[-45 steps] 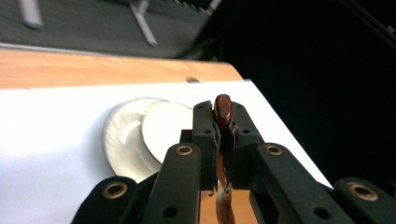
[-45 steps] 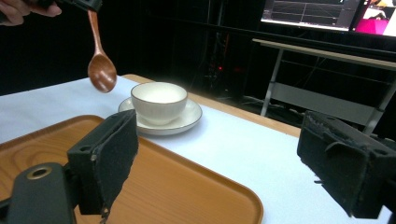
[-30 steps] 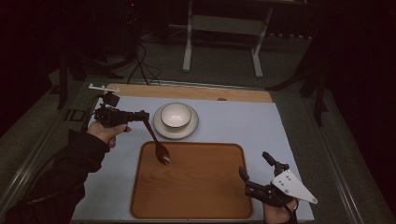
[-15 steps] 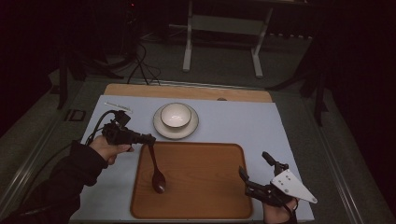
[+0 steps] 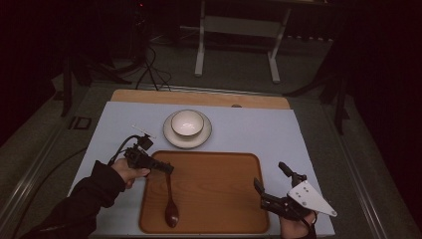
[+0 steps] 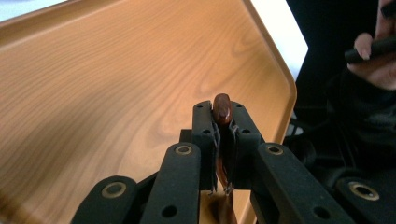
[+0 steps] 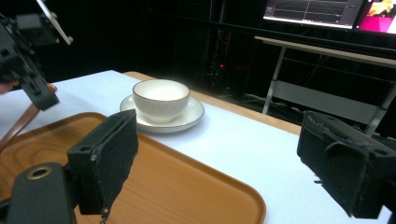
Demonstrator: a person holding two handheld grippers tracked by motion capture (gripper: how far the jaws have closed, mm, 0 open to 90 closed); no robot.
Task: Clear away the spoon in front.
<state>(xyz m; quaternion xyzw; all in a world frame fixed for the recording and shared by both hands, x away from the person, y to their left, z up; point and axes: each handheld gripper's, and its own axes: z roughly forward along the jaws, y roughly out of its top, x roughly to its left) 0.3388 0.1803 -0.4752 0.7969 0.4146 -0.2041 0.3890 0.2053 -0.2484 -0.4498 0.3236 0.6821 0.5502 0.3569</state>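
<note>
Glossy dark wooden spoon (image 5: 170, 205) in left tool (image 5: 168, 169), over woodgrain tray (image 5: 219, 189).

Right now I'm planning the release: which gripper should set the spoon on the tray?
Left. The left gripper is shut on the spoon over the tray; the right gripper is open, empty.

One tray (image 5: 214, 189); one spoon (image 5: 170, 209); one bowl (image 5: 187, 122) — one saucer (image 5: 171, 135).

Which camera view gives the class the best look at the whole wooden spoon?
The high view: the wooden spoon lies on the tray, its whole length visible, the handle end clamped by the left gripper. The left gripper view shows just the handle tip between the jaws; the right gripper view catches a sliver of handle.
</note>
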